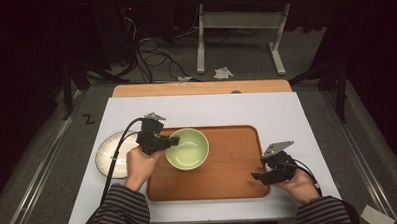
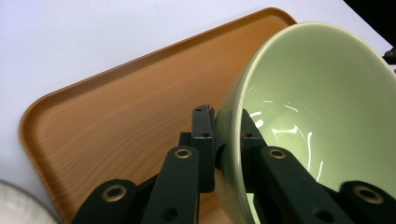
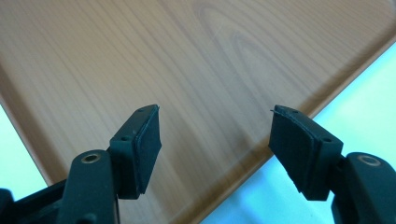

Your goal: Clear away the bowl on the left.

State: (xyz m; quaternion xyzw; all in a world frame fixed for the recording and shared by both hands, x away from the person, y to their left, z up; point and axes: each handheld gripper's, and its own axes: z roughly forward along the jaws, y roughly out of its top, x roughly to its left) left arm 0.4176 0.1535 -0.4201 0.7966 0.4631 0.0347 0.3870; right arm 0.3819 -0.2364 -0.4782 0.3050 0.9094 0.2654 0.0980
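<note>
Left gripper (image 2: 223,140) on bowl (image 2: 317,116) rim

A lab: dark room, floor cables (image 1: 149,56), white-topped test table (image 1: 286,114)

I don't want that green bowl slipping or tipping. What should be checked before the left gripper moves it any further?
1. Left gripper clamped on the green bowl rim, one jaw inside, one outside: ok.
2. Bowl empty: ok.
3. Bowl level: not ok, it looks tilted in the left gripper view.
4. Bowl over the wooden tray: ok.
5. Right gripper open, holding nothing, clear of the bowl: ok.
6. White plate untouched, left of the tray: ok.
</note>
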